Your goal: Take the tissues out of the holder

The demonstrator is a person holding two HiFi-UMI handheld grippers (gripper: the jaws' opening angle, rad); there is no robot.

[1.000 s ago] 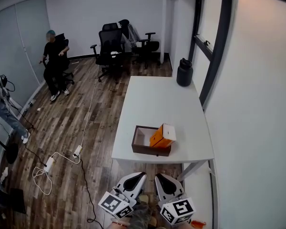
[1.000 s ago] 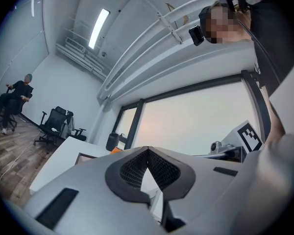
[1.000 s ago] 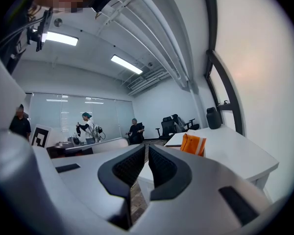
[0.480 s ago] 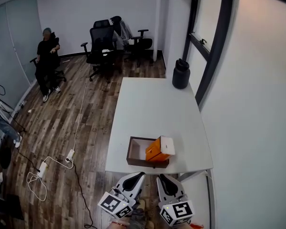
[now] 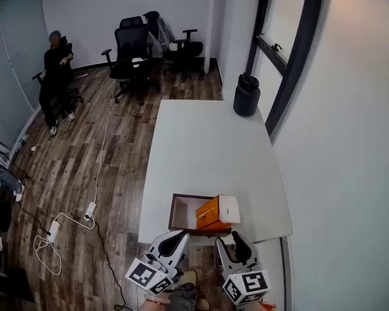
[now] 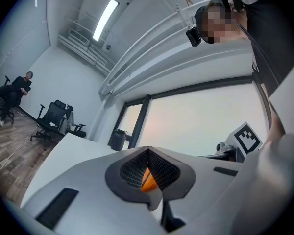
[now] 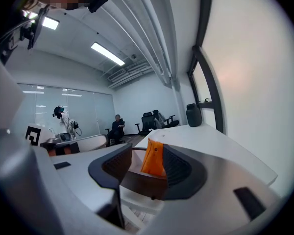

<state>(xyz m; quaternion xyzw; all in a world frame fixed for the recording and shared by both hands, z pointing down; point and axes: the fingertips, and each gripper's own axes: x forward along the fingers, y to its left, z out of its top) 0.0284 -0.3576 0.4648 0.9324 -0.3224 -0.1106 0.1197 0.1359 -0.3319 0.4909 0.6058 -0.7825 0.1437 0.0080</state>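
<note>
A dark brown open holder point(image 5: 180, 211) sits at the near edge of the white table point(image 5: 207, 148). An orange tissue pack point(image 5: 211, 214) with a white end leans out of the holder's right side. My left gripper point(image 5: 172, 241) hovers just short of the table edge, shut and empty; in its own view the left gripper point(image 6: 148, 153) shows a sliver of the orange pack point(image 6: 148, 180) beyond its tips. My right gripper point(image 5: 240, 250) is open below the pack. Its jaws have just been opening with nothing between them. The right gripper point(image 7: 147, 153) frames the pack point(image 7: 153, 158) and holder wall point(image 7: 139, 184) ahead.
A black jug point(image 5: 246, 94) stands at the table's far right corner. Office chairs point(image 5: 133, 47) and a seated person point(image 5: 52, 70) are at the back left. Cables and power strips point(image 5: 68, 222) lie on the wood floor. A glass wall runs along the right.
Both grippers have come forward to the table's near edge, and the holder now lies right ahead of them. The right gripper's jaws have parted; the left stays shut.
</note>
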